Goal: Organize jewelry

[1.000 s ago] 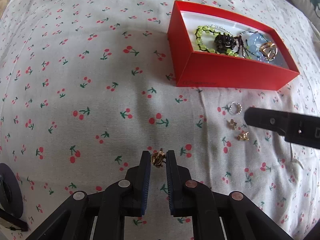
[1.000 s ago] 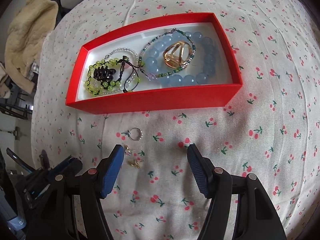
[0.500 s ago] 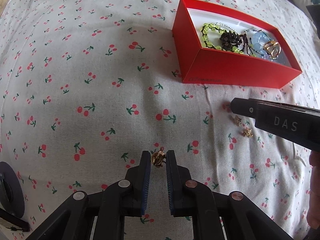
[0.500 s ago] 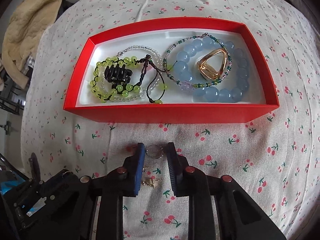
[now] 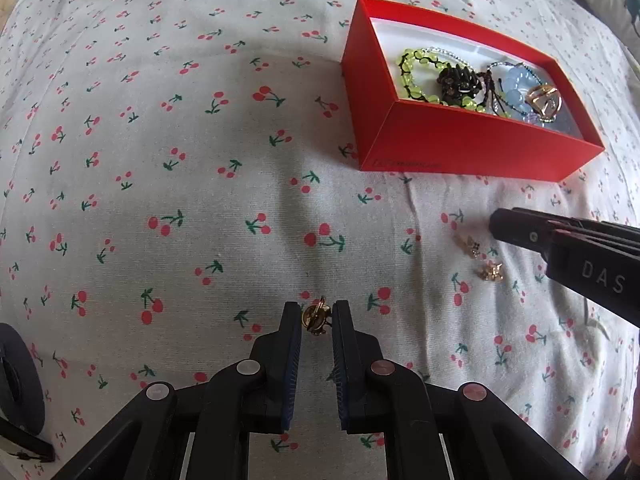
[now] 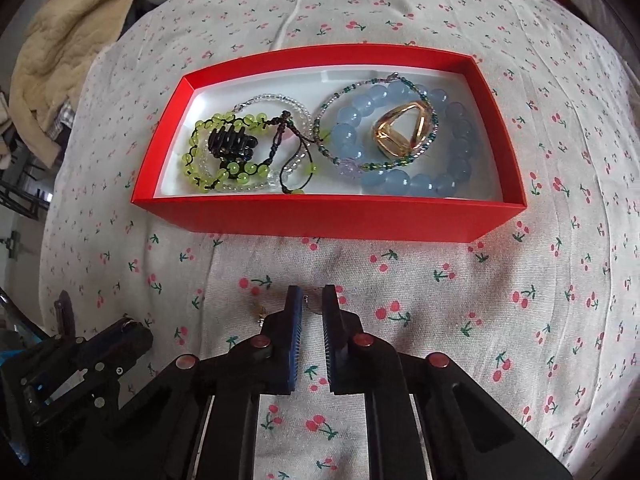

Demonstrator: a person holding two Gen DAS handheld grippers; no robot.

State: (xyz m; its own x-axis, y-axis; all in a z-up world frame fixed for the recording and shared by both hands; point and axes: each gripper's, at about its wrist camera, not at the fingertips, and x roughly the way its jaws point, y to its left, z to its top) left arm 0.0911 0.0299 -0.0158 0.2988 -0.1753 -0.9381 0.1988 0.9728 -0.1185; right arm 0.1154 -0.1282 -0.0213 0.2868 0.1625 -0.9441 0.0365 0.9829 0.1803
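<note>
A red jewelry box [image 6: 304, 220] [image 5: 460, 148] sits on the cherry-print cloth. It holds a green bead bracelet [image 6: 208, 152], a black hair claw [image 6: 232, 142], a blue bead bracelet [image 6: 424, 176] and a gold clip [image 6: 400, 136]. My left gripper [image 5: 316, 316] is shut on a small gold earring [image 5: 315, 317], well short of the box. My right gripper [image 6: 312, 304] is shut on a small silver ring [image 6: 313, 305], just in front of the box; it also shows in the left wrist view [image 5: 560, 240]. Two gold earrings [image 5: 468, 245] [image 5: 491, 272] lie on the cloth beside the right gripper.
A beige blanket [image 6: 68, 52] lies off the far left edge of the bed. A dark round object [image 5: 16, 380] sits at the left edge of the left wrist view. The cloth [image 5: 160, 160] spreads left of the box.
My right gripper closed from wide open onto the silver ring and moved toward the box. My left gripper kept its hold on the gold earring and barely moved.
</note>
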